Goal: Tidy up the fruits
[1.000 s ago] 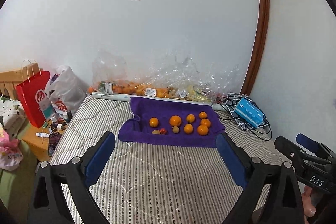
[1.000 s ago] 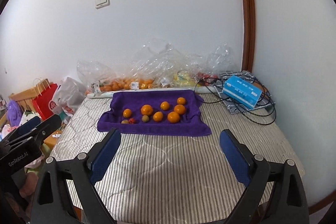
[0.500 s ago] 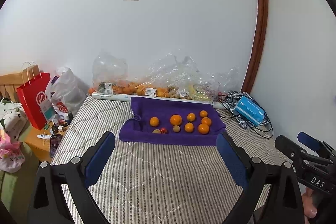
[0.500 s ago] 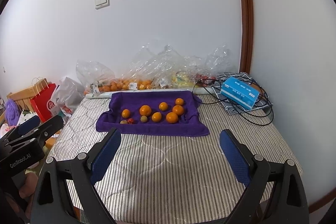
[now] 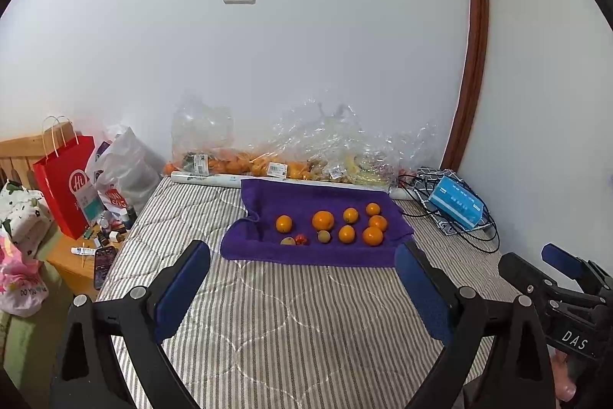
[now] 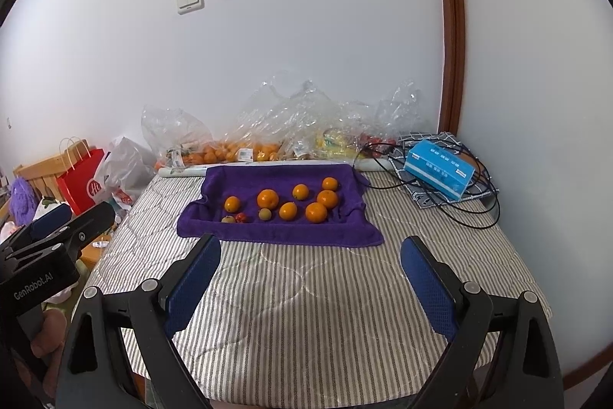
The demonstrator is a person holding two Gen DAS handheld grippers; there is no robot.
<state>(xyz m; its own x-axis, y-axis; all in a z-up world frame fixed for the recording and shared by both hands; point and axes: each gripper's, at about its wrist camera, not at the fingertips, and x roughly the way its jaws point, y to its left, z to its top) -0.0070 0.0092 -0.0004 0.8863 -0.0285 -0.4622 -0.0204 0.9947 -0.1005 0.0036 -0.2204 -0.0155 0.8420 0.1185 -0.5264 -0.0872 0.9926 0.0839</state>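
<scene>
Nearest the cameras, the left gripper (image 5: 302,282) and the right gripper (image 6: 310,275) hang over the grey-striped quilted mattress (image 6: 306,294), each with its blue-padded jaws spread wide and nothing between them. Bare mattress lies between both grippers and the fruit, with nothing in the way. Beyond it a purple terry towel (image 6: 276,236) lies with its long axis across the view, its edges turned up. On it sit seven round oranges (image 6: 267,198) in a loose row running left to right, with a small greenish-brown fruit (image 6: 264,214), a small red fruit (image 6: 241,217) and a small yellowish fruit (image 6: 228,219) at the towel's near left. To the right, well apart, a blue rectangular box (image 6: 438,171) rests on black cables (image 6: 479,213). Farthest, crumpled clear plastic bags of fruit (image 6: 249,144) line the white wall (image 6: 306,45).
</scene>
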